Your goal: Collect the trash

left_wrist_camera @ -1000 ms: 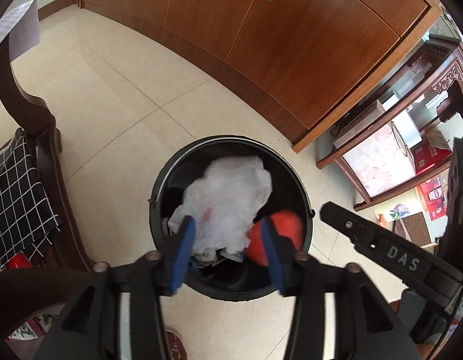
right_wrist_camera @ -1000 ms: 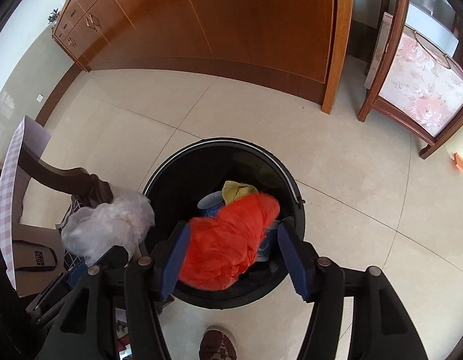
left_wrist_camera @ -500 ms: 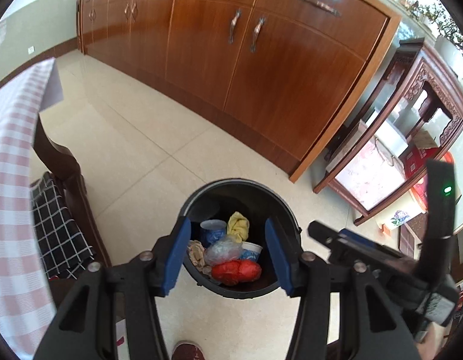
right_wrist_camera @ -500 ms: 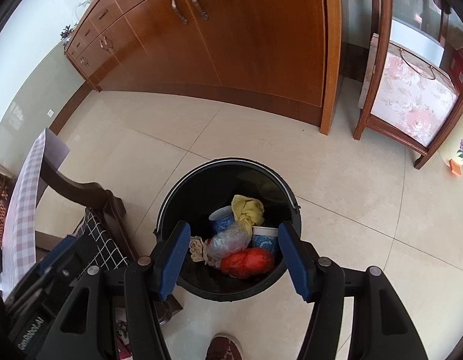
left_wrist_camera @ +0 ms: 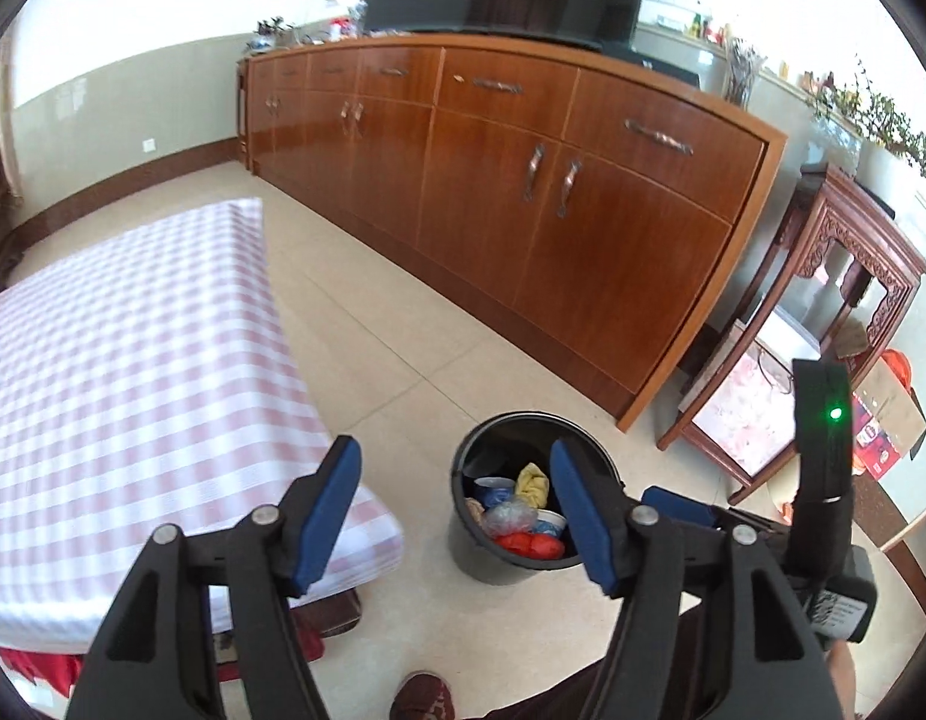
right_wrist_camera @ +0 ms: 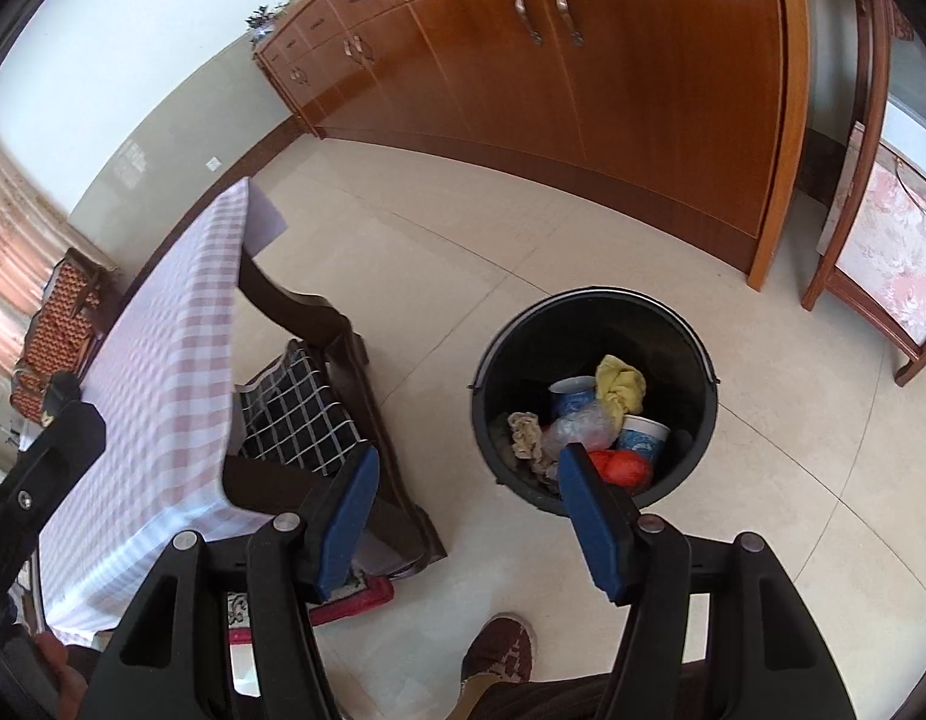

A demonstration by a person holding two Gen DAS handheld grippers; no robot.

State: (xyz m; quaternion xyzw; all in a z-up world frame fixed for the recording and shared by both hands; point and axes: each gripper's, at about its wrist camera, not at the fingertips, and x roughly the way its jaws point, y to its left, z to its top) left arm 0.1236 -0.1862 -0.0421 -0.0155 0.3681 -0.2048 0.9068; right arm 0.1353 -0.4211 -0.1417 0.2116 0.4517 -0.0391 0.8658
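Observation:
A black trash bin (left_wrist_camera: 484,564) (right_wrist_camera: 691,354) stands on the tiled floor. It holds a red bag (right_wrist_camera: 628,468), a clear crumpled bag (right_wrist_camera: 577,429), a yellow rag (right_wrist_camera: 622,384) and blue paper cups (right_wrist_camera: 643,441). My left gripper (left_wrist_camera: 456,510) is open and empty, raised high above the floor to the left of the bin. My right gripper (right_wrist_camera: 469,519) is open and empty, above the floor just left of the bin. The right gripper's body shows at the right of the left wrist view (left_wrist_camera: 823,480).
A table with a pink checked cloth (left_wrist_camera: 120,372) (right_wrist_camera: 162,348) stands left of the bin. A dark wooden chair with a black checked cushion (right_wrist_camera: 300,414) sits beside it. A long wooden sideboard (left_wrist_camera: 523,192) runs behind. A carved side table (left_wrist_camera: 823,312) is at the right. A shoe (right_wrist_camera: 499,651) is below.
Both grippers let go of their bags, the white one and the red one, which now lie in the bin. Both grippers rose and pulled back from the bin, toward the table.

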